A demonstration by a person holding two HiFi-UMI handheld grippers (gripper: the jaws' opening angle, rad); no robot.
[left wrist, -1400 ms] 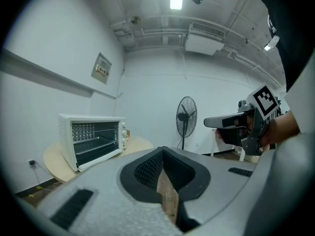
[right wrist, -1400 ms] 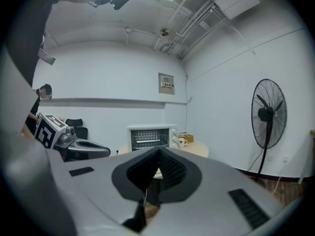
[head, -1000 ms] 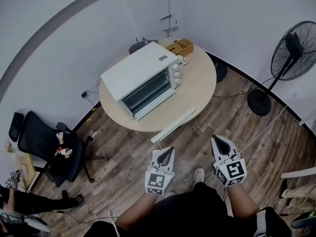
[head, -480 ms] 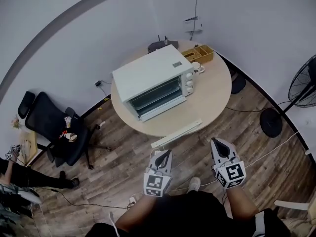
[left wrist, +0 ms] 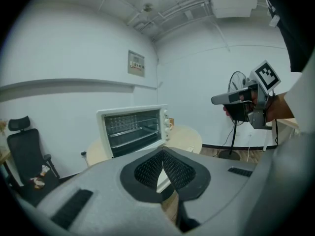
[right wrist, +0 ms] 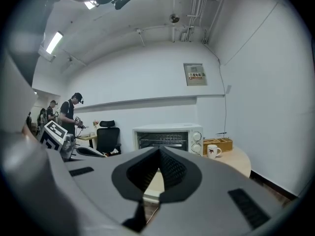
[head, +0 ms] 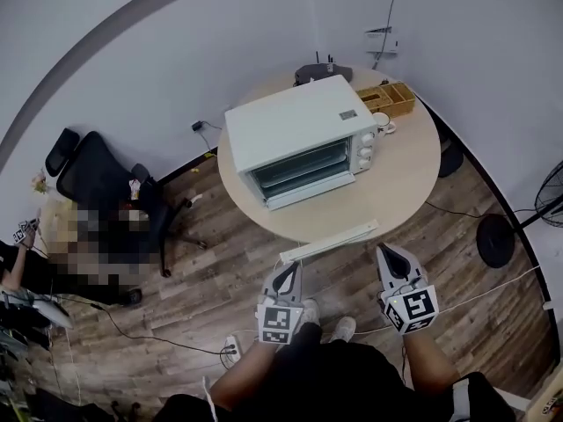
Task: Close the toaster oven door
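1. The toaster oven (head: 299,130) is a white, boxy metal unit. It sits on the far-left part of the round table (head: 400,192). Its door (head: 310,193) is down and open at the front, exposing the wire racks (head: 303,167). Round knobs (head: 366,148) run down the right of its face.
2. The table top is pale, smooth wood. A long white strip (head: 330,241) lies along its near edge; you cannot tell what it is.
3. On the knob side stand a white mug (head: 384,123) and a wooden compartment box (head: 387,100). A black device (head: 321,73) behind the oven is partly hidden.
4. Your left gripper (head: 288,275) and right gripper (head: 387,255) hang over the plank floor (head: 220,288), short of the table and well apart from the oven. Each has its ribbed black jaws pressed together with nothing between them.
5. A black office chair (head: 106,187) stands left of the table. A fan base (head: 495,240) stands at the right, and the frame edge cuts off the fan's head.
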